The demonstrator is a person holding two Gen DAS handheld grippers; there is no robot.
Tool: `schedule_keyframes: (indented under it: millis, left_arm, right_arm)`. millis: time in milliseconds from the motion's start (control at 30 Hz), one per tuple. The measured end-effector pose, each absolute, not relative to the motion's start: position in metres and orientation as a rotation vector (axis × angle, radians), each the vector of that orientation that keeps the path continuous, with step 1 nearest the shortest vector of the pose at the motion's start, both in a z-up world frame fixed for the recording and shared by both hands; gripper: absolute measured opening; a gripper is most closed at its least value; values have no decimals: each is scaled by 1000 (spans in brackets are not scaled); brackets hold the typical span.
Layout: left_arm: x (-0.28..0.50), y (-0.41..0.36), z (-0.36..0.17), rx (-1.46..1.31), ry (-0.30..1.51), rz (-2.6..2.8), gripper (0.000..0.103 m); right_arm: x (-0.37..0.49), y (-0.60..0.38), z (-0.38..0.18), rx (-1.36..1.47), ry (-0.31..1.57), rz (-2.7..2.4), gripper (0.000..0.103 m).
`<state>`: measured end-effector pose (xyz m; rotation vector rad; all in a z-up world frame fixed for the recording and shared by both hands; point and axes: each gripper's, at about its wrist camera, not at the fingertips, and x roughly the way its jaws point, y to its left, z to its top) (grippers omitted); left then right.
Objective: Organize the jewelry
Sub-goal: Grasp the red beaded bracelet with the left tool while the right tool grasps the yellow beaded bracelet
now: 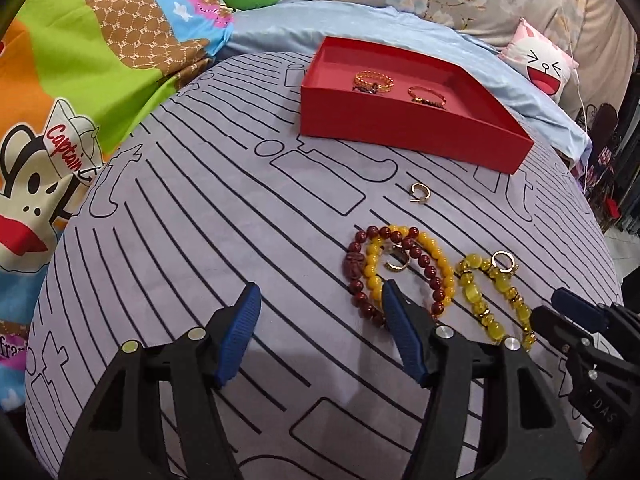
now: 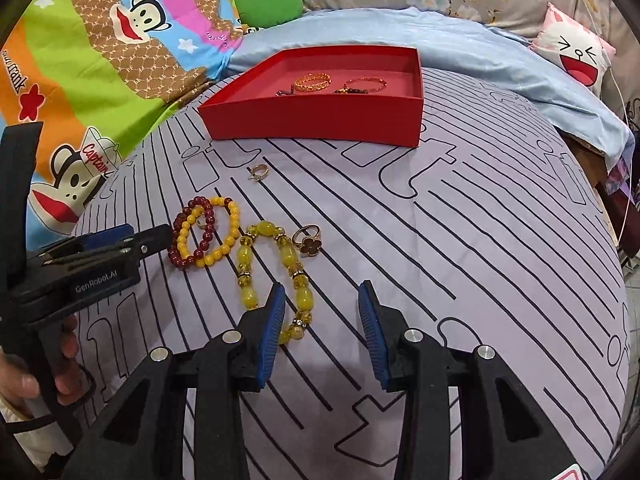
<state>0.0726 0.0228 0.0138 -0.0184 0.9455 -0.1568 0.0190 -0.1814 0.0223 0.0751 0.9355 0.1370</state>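
Observation:
A red tray (image 1: 400,128) (image 2: 320,120) holds two gold bracelets (image 1: 373,80) (image 2: 314,81). On the lilac cloth lie a dark red bead bracelet (image 1: 360,280) (image 2: 188,236) overlapping an orange-yellow bead bracelet (image 1: 440,264) (image 2: 224,240) with a gold ring (image 1: 398,260) inside, a translucent yellow bead bracelet (image 1: 492,308) (image 2: 280,272), a clover ring (image 1: 502,262) (image 2: 307,240) and a small gold ring (image 1: 420,192) (image 2: 259,171). My left gripper (image 1: 320,336) is open, its right finger over the red and orange bracelets. My right gripper (image 2: 322,332) is open, its left finger over the yellow bracelet.
The lilac cloth (image 1: 224,240) (image 2: 460,240) with black line print covers a bed. A colourful cartoon blanket (image 1: 80,80) lies at the left. A blue sheet (image 2: 460,40) and a cartoon cushion (image 2: 576,56) lie behind the tray.

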Motion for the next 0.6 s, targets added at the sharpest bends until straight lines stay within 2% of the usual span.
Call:
schedule_keyframes:
  millis: [200, 333, 400, 467, 500, 600]
  left_arm:
    - [76, 16, 11, -1, 931, -166, 59]
    - [77, 18, 11, -11, 933, -173, 54]
    - [77, 20, 11, -16, 935, -175, 52]
    - [77, 21, 11, -20, 936, -178, 50]
    - [77, 22, 11, -21, 938, -179, 49]
    - [78, 22, 10, -23, 940, -183, 47]
  right_arm:
    - [25, -171, 17, 49, 948, 153, 35]
    - [27, -161, 14, -10, 942, 147, 30]
    - [27, -157, 14, -44, 932, 145, 26]
    - [27, -155, 14, -52, 930, 154, 12]
    - [27, -155, 14, -53, 931, 155, 9]
    - [27, -156, 15, -51, 934, 153, 9]
